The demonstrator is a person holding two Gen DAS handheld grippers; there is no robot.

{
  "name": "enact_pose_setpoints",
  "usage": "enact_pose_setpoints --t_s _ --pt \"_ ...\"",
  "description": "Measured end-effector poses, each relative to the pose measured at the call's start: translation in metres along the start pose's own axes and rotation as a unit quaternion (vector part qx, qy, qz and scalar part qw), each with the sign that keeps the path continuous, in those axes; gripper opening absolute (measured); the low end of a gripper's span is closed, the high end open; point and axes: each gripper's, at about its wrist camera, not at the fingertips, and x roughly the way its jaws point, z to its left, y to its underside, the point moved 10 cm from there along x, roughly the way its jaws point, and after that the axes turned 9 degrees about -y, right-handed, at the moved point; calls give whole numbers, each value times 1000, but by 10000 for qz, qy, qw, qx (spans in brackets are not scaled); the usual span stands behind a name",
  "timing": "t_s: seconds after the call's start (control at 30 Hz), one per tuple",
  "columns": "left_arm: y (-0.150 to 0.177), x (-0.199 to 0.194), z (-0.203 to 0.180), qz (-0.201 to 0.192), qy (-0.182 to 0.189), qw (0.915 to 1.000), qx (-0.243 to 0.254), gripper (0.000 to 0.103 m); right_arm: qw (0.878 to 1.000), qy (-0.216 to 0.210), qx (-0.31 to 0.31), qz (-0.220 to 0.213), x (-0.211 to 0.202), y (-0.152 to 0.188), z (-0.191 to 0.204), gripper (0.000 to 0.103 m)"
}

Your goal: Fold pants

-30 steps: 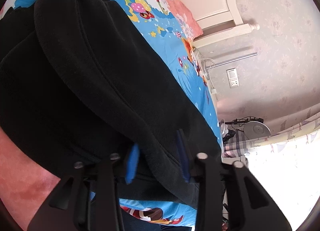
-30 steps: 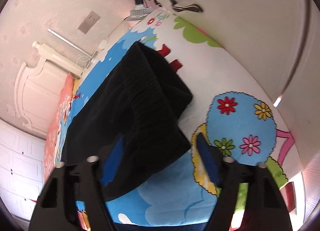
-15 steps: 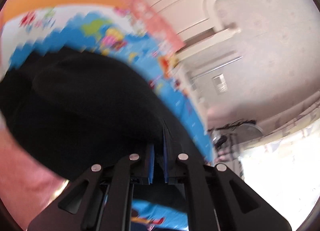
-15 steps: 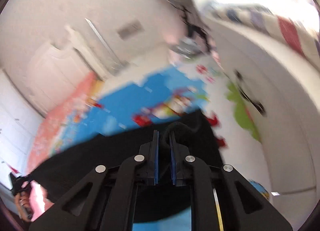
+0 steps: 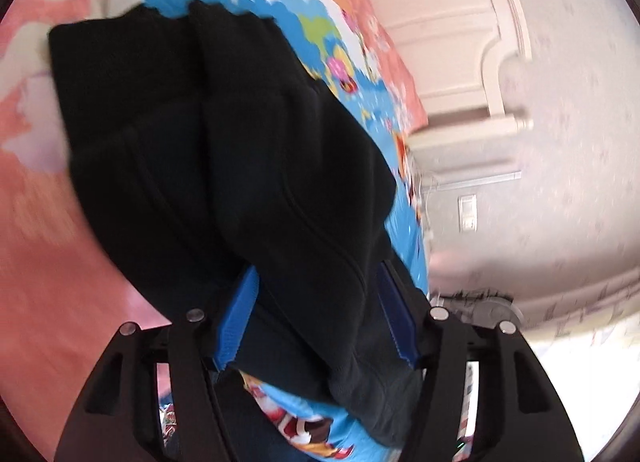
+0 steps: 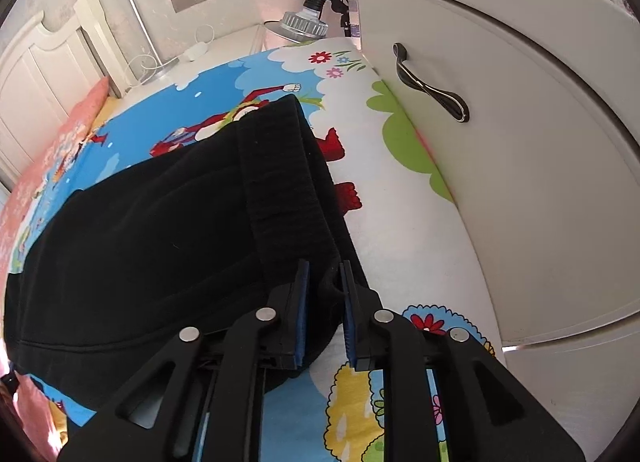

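1. Nearby, a white cabinet with a dark curved handle (image 6: 432, 82) stands just beside the cartoon-printed blue bedsheet (image 6: 160, 126), and a white headboard (image 6: 48, 58) rises at the far end.
2. Black fleece pants (image 6: 160, 230) lie folded on the sheet. The left gripper (image 5: 316, 318) is spread wide, its blue pads on either side of a fabric fold; the right gripper (image 6: 324, 310) is nearly closed, pinching the waistband edge.
3. Their long axis runs across the bed, waistband toward the cabinet.
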Motion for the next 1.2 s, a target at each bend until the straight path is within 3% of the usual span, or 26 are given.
enact_pose_setpoints --t_s 0.07,0.1,0.17,0.2,0.23,0.3,0.4,0.5,0.57,0.6,0.63,0.7,0.9,1.1,1.2 --pt "-18 -3 11 -50 177 9993 -337 54 10000 20 -43 17 1 1 -1 18" --pt "-28 -2 15 -32 253 9988 -424 46 10000 30 -65 28 1 1 -2 18" --pt "-45 3 22 15 221 9982 -561 38 9999 49 -74 52 2 1 -1 18" --pt "-50 7 22 67 196 9983 -543 28 9999 61 -73 61 3 1 -1 18" --pt "-56 9 20 84 87 9989 -459 8 9999 83 -84 71 3 1 -1 18" --pt "-67 0 11 -38 -237 9996 -159 5 9998 124 -119 81 4 1 0 18" --pt "-63 -55 -21 -809 -638 9929 599 5 9998 117 -107 82 2 3 0 18" --pt "-39 -80 -1 -892 -736 9929 265 5 10000 62 -25 66 2 4 -1 18" --pt "-24 -78 18 -794 -921 9923 237 6 9999 75 -38 62 1 4 0 18" --pt "-18 -69 27 -633 -1031 9922 302 15 9999 88 -65 68 1 4 0 18" --pt "-19 -62 41 -491 -1060 9930 182 36 9999 96 -110 86 1 4 1 18" --pt "-31 -72 67 -759 -1167 9899 -267 47 9998 62 -133 105 0 4 1 18" --pt "-67 -88 81 -991 -1099 9884 -331 47 9999 -72 2 71 1 6 -2 19" --pt "-81 -63 103 -624 -1580 9843 -480 60 9999 -65 -66 117 1 6 -3 19" --pt "-82 -66 105 -671 -1546 9837 -621 62 9999 -69 -61 111 1 7 -4 19"
